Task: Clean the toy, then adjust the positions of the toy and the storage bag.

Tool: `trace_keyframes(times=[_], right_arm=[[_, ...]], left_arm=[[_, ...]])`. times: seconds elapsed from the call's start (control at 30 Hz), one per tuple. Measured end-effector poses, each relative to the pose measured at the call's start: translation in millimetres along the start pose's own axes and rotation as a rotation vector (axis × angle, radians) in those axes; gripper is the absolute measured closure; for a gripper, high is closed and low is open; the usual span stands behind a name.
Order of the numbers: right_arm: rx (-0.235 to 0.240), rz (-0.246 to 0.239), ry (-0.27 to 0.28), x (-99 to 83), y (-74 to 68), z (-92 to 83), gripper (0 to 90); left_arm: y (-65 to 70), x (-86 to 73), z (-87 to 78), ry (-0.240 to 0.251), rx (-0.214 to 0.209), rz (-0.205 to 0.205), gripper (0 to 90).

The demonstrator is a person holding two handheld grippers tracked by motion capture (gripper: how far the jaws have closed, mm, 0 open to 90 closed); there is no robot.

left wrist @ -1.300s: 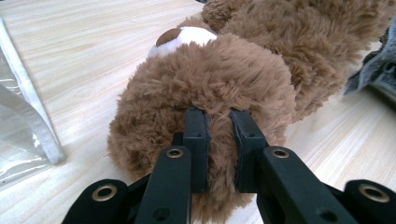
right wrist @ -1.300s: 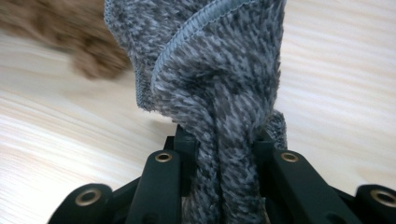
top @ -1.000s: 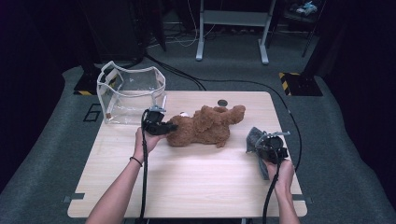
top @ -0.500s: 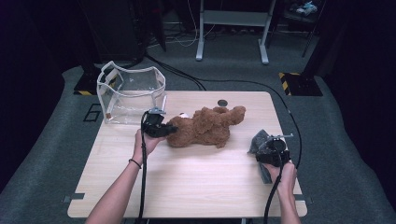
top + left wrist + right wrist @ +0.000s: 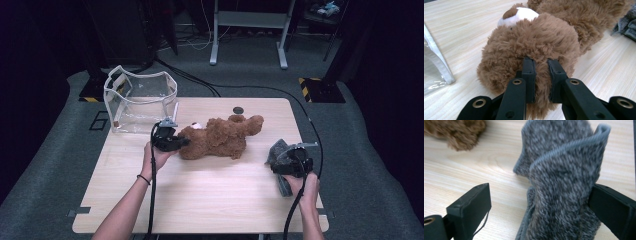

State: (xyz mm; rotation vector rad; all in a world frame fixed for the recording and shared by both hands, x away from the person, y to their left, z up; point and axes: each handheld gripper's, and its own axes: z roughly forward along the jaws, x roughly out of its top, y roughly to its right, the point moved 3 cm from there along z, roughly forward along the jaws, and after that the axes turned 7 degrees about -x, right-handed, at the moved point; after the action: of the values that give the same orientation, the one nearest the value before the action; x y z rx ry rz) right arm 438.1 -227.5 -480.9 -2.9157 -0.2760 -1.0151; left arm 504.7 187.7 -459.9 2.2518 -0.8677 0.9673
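Observation:
A brown teddy bear (image 5: 220, 137) lies on its side in the middle of the wooden table (image 5: 200, 200). My left gripper (image 5: 184, 142) is shut on the fur at the bear's head (image 5: 536, 37), its pads pinching a tuft between them (image 5: 540, 62). At the table's right, a crumpled grey knit cloth (image 5: 276, 150) rests on the wood. My right gripper (image 5: 281, 156) has just been opening its jaws. They stand wide on either side of the cloth (image 5: 559, 170): the left pad is clear of it and the right pad is at its edge.
A clear plastic bag with white trim (image 5: 140, 100) stands open at the table's back left, close to my left hand. A small dark round object (image 5: 238, 110) lies behind the bear. The bear's foot (image 5: 461, 130) lies beyond the cloth. Cables trail off the table's far side.
The right gripper's jaws have spread apart and let go of the grey cloth, which now lies slumped on the table. The left gripper and the bear have stayed put.

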Motion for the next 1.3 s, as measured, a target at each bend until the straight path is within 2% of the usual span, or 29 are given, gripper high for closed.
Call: trace_keyframes(times=[0.17, 0.23, 0.3, 0.5, 0.67, 0.83, 1.0, 1.17, 1.3], right_arm=[[0.032, -0.002, 0.009, 7.5, -6.7, -3.5, 3.6], [0.038, -0.022, 0.020, 11.3, -8.7, -4.2, 3.5], [0.049, -0.014, 0.019, 14.0, -12.3, -5.3, 3.5], [0.064, -0.038, 0.009, 18.8, -20.3, -1.6, 3.7], [0.086, -0.046, 0.021, 25.0, -24.4, -2.7, 3.7], [0.100, -0.047, 0.022, 31.2, -27.0, -4.6, 3.7], [0.115, -0.046, 0.032, 38.1, -27.5, -7.9, 3.7], [0.131, -0.057, 0.042, 47.3, -30.6, -10.8, 3.9], [0.128, -0.060, 0.036, 51.5, -32.1, -11.2, 4.0]], left_arm=[[1.4, -2.4, -0.4, 0.001, -0.001, 0.003, 78.5], [2.1, -3.2, -0.8, -0.005, -0.005, 0.004, 78.5], [2.0, -4.2, -1.5, -0.013, -0.008, 0.018, 78.6], [4.1, -7.0, -1.4, 0.004, -0.011, 0.006, 78.5], [6.1, -10.4, -2.8, 0.005, -0.008, 0.024, 78.5], [8.5, -13.7, -3.6, 0.013, -0.008, 0.023, 77.9], [9.9, -16.0, -6.1, 0.026, -0.012, 0.011, 69.7], [11.0, -13.5, -12.6, 0.052, -0.020, -0.015, 47.3], [7.3, -3.3, -20.7, 0.096, 0.004, -0.041, 40.2]])
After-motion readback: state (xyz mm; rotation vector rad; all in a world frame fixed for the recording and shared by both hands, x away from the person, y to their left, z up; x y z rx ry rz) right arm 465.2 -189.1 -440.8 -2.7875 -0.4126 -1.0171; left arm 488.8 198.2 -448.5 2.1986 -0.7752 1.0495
